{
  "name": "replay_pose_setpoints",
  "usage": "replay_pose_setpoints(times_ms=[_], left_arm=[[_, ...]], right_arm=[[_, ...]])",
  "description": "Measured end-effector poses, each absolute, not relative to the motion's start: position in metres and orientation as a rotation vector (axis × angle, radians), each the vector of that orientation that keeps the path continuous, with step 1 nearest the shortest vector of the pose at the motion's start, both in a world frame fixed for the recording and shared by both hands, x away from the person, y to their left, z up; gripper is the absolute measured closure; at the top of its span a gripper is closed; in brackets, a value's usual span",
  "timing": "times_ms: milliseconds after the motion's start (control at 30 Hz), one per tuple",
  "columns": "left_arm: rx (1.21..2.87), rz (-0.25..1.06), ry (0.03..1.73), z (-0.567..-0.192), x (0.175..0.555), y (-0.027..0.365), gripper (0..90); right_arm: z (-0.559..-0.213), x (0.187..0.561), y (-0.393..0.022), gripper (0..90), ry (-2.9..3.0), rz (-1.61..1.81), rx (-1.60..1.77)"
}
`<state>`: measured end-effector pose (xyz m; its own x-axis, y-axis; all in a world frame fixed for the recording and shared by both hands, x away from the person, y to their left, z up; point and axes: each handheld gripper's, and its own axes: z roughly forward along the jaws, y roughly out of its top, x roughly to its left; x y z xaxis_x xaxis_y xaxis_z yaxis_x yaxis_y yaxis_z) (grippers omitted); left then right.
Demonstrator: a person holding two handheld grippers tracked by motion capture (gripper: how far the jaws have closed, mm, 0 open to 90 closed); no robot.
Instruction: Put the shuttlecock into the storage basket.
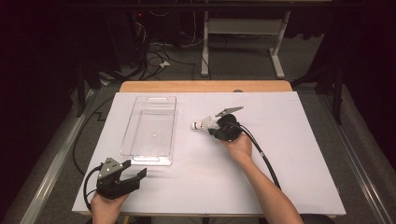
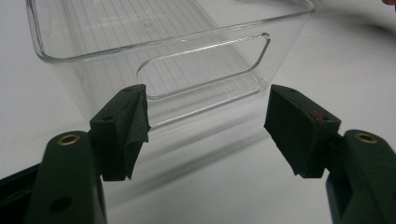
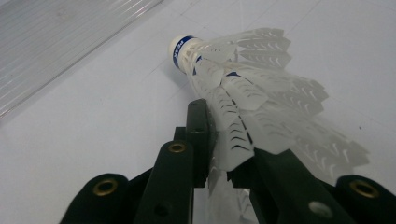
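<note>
I am pinching the feather skirt of the shuttlecock (image 3: 243, 88) with my right gripper (image 1: 220, 126), the jaws pressing in on the feathers from both sides while its white cork end with the blue band is pointing away from me, toward the clear plastic bin (image 1: 150, 128). The shuttlecock (image 1: 203, 124) is lying low over the white table (image 1: 289, 154), just right of the bin's long right wall, with its long axis running crosswise to that wall, cork first. So the bin is sitting directly off the cork tip, to the left as the high view shows it, and close by; I am judging that carrying the shuttlecock that way and over the rim is what comes next, and that my right hand is the nearer one for it. My left gripper (image 1: 122, 176) is resting by the near left corner of the table with its jaws spread wide and nothing between them, facing the handle cut-out in the bin's (image 2: 187, 56) near end wall, apart from it and not touching it
</note>
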<state>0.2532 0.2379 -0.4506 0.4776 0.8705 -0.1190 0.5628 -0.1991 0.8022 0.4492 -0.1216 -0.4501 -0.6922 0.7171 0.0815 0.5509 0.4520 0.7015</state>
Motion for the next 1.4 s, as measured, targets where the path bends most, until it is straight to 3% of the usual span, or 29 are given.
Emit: replay_pose_setpoints(times_ms=[367, 1400], left_arm=[[1.888, 0.459, 1.192, -0.451, 0.254, 0.239, 31.3], [1.851, 0.498, 1.235, -0.45, 0.251, 0.255, 31.8]], right_arm=[[-0.448, 0.447, -0.119, 89.1, 2.453, 1.047, 1.066], [-0.416, 0.432, -0.12, 89.2, 2.448, 1.124, 0.975]])
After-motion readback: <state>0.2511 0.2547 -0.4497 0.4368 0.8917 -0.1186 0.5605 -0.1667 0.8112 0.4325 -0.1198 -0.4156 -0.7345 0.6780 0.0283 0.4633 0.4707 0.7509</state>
